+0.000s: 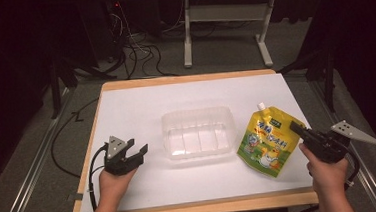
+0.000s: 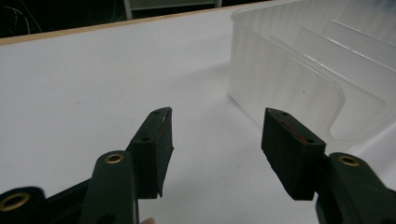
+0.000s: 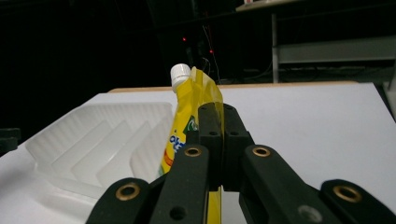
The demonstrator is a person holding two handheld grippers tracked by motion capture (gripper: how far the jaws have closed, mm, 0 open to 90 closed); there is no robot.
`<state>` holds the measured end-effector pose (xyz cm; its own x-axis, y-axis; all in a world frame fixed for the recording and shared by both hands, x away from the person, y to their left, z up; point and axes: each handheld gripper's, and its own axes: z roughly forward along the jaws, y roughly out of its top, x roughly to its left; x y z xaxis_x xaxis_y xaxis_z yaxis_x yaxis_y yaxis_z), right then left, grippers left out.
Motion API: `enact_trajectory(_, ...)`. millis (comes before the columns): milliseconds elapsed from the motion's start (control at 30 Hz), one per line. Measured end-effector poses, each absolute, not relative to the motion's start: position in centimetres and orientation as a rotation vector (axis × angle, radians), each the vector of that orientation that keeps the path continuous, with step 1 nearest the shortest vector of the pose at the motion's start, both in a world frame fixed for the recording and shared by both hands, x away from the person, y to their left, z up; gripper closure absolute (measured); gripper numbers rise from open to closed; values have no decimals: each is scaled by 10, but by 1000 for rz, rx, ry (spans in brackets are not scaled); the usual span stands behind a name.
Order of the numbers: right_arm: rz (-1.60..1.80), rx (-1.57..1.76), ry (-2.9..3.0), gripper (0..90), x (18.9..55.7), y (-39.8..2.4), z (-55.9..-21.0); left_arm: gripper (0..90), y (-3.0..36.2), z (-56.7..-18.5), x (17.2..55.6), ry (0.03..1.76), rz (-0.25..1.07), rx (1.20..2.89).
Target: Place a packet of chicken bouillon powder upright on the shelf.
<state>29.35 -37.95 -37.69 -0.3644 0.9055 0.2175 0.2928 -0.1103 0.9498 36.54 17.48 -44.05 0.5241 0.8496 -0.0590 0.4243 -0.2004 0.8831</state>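
A white-covered table (image 1: 126, 110) bore a clear plastic tray (image 1: 198, 133) at its middle. Just right of it, the yellow spouted pouch (image 1: 267, 140) seemed lifted, pinched at its edge by the right gripper (image 1: 294, 127). The left gripper (image 1: 139, 150) hovered spread, empty.

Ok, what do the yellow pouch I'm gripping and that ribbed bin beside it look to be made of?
Yellow pouch: seemingly flexible glossy plastic film, printed; it creases where the right gripper pinches it, and carries a white, likely hard plastic, screw cap.
Bin: probably thin translucent moulded plastic, slightly frosted; the white table sheet shows through its ribbed walls.
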Motion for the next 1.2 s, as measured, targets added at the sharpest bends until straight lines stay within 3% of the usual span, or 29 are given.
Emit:
enact_trajectory(367, 1430, 1222, 1521, 900, 291, -374, -356, 453, 173, -441, 365, 1057, 568, 1818)
enact_trajectory(633, 1312, 1201, 1526, 900, 284, -375, -370, 514, 171, -442, 367, 1052, 545, 1819)
enact_trajectory(667, 1313, 1194, 1529, 900, 279, -375, -374, 585, 169, -443, 368, 1045, 540, 1818)
enact_trajectory(767, 1290, 1202, 1530, 893, 275, -376, -377, 647, 166, -445, 371, 1047, 552, 1822)
enact_trajectory(800, 1287, 1213, 1532, 880, 271, -377, -379, 728, 163, -446, 372, 1050, 560, 1827)
enact_trajectory(833, 1287, 1213, 1532, 880, 271, -377, -379, 728, 160, -447, 375, 1054, 565, 1829)
enact_trajectory(867, 1268, 1227, 1541, 864, 270, -377, -383, 805, 158, -449, 377, 1059, 569, 1827)
enact_trajectory(900, 1268, 1227, 1541, 864, 270, -377, -383, 805, 155, -450, 380, 1068, 572, 1825)
enact_trajectory(967, 1262, 1243, 1549, 811, 270, -377, -386, 874, 148, -452, 385, 1088, 579, 1811)
enact_trajectory(1000, 1257, 1270, 1544, 743, 271, -378, -389, 900, 144, -453, 388, 1096, 579, 1802)
enact_trajectory(1033, 1257, 1270, 1544, 743, 271, -378, -389, 900, 140, -454, 392, 1103, 575, 1802)
enact_trajectory(1100, 1227, 1319, 1557, 648, 275, -379, -397, 900, 127, -458, 399, 1107, 572, 1825)
enact_trajectory(1200, 1208, 1356, 1585, 629, 279, -379, -405, 900, 119, -460, 403, 1107, 567, 1844)
